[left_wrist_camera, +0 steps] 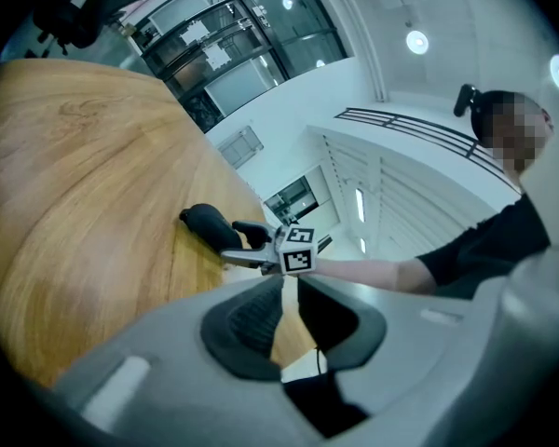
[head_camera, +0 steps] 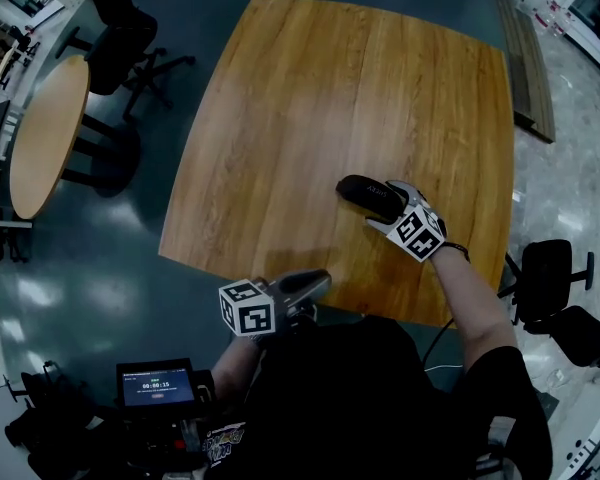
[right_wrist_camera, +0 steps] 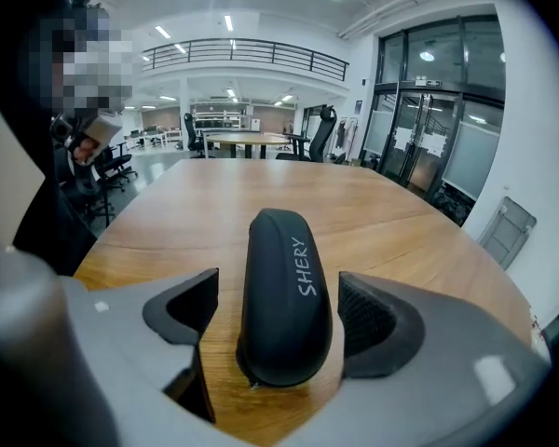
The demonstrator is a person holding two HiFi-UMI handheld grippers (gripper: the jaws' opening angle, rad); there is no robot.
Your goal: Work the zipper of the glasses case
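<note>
A black zipped glasses case (head_camera: pixel 365 193) printed "SHERY" lies flat on the wooden table (head_camera: pixel 310 98), near its front right part. My right gripper (head_camera: pixel 383 211) reaches it from the near side. In the right gripper view the case's (right_wrist_camera: pixel 284 287) near end sits between the wide-apart jaws of the right gripper (right_wrist_camera: pixel 278 317), with a small gap on each side, so the gripper is open. My left gripper (head_camera: pixel 318 282) hovers at the table's front edge, apart from the case. Its jaws (left_wrist_camera: pixel 289 291) are shut down to a narrow slit with nothing in them. From the left gripper view, the case (left_wrist_camera: pixel 205 222) lies ahead.
The table's front edge runs just in front of the person. A round wooden table (head_camera: pixel 45 133) and office chairs (head_camera: pixel 120 38) stand to the left, another chair (head_camera: pixel 550 278) to the right. A small screen device (head_camera: pixel 158 383) sits low at the left.
</note>
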